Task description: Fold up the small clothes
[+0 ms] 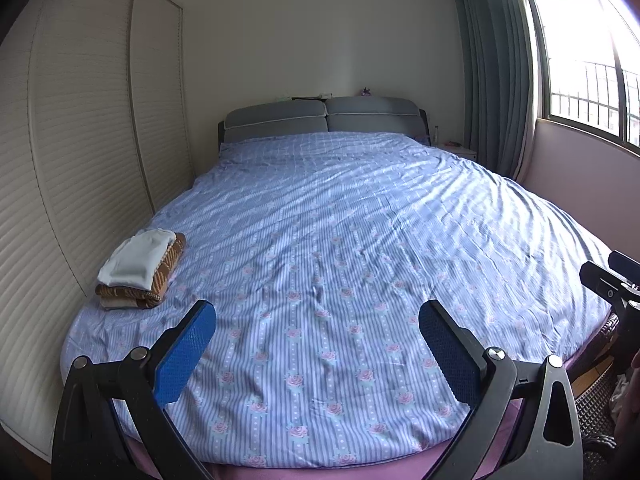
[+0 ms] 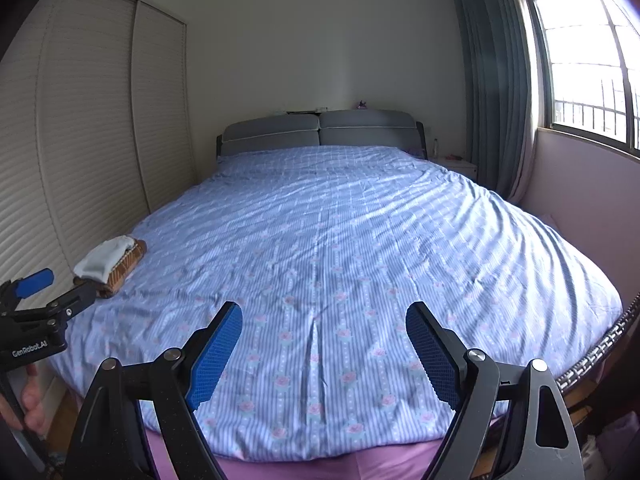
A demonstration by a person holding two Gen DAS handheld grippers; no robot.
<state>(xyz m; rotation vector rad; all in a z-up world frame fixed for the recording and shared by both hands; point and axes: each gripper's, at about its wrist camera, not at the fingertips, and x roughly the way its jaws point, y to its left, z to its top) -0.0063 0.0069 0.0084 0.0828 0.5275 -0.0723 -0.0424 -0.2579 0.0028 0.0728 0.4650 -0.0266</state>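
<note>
A small stack of folded clothes (image 1: pixel 140 270), white piece on top of a brown patterned one, lies at the bed's front left; it also shows in the right wrist view (image 2: pixel 110 266). My left gripper (image 1: pixel 318 320) is open and empty, held above the foot of the bed, right of the stack. My right gripper (image 2: pixel 324 322) is open and empty over the bed's front middle. The left gripper's body (image 2: pixel 36 312) shows at the left edge of the right wrist view, and the right gripper's body (image 1: pixel 612 284) at the right edge of the left wrist view.
The bed carries a blue striped floral cover (image 1: pixel 340 240) with a grey headboard (image 1: pixel 324 118) behind. White slatted wardrobe doors (image 1: pixel 80 140) stand close on the left. A curtain (image 1: pixel 488 72) and window (image 1: pixel 592 60) are on the right. A woven basket (image 1: pixel 596 408) stands at the right front.
</note>
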